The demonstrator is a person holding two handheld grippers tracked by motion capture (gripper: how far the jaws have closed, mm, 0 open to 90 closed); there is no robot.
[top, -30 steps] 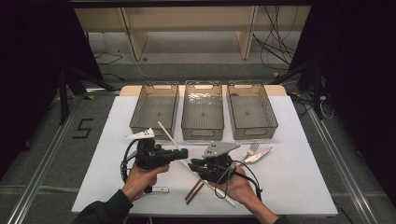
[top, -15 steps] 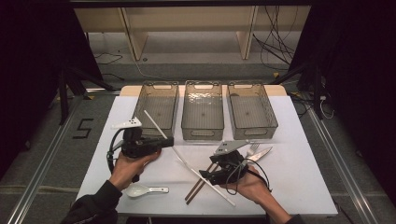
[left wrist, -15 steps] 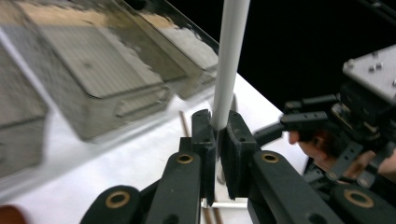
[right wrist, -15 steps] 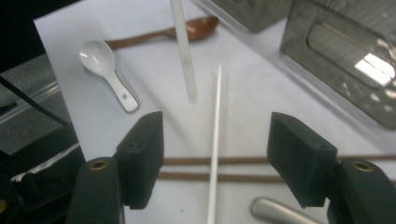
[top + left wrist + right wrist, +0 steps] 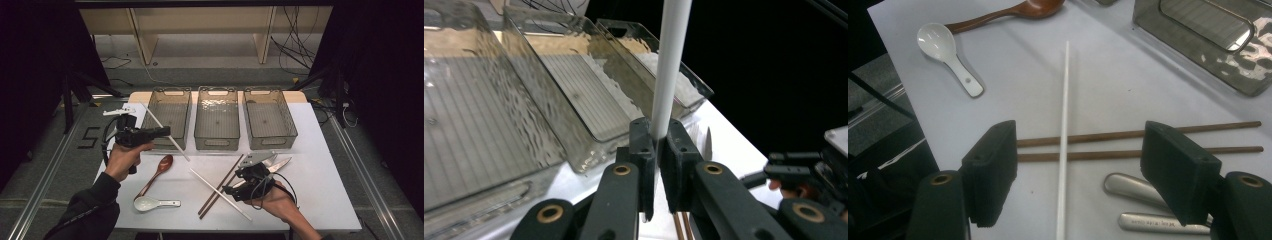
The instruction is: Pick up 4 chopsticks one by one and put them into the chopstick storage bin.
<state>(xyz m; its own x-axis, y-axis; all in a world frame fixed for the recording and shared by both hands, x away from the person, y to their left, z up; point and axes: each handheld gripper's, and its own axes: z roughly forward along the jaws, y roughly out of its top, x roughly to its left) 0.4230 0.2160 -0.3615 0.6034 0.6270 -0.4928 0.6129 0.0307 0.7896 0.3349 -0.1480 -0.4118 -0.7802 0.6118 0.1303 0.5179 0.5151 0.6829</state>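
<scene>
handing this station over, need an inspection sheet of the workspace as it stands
surface: white table, no spills seen
job's things: one white chopstick clamped in the left gripper near the left bin; the other white chopstick lies across two brown chopsticks
clutter: brown wooden spoon, white ceramic spoon, metal cutlery; middle bin and right bin look empty
grippers: left shut on its chopstick; right gripper open, its jaws have just been opening, chopstick between them untouched
cables: one trails from each gripper; more on the floor behind
surroundings: wooden shelf frame, dark drapes
</scene>
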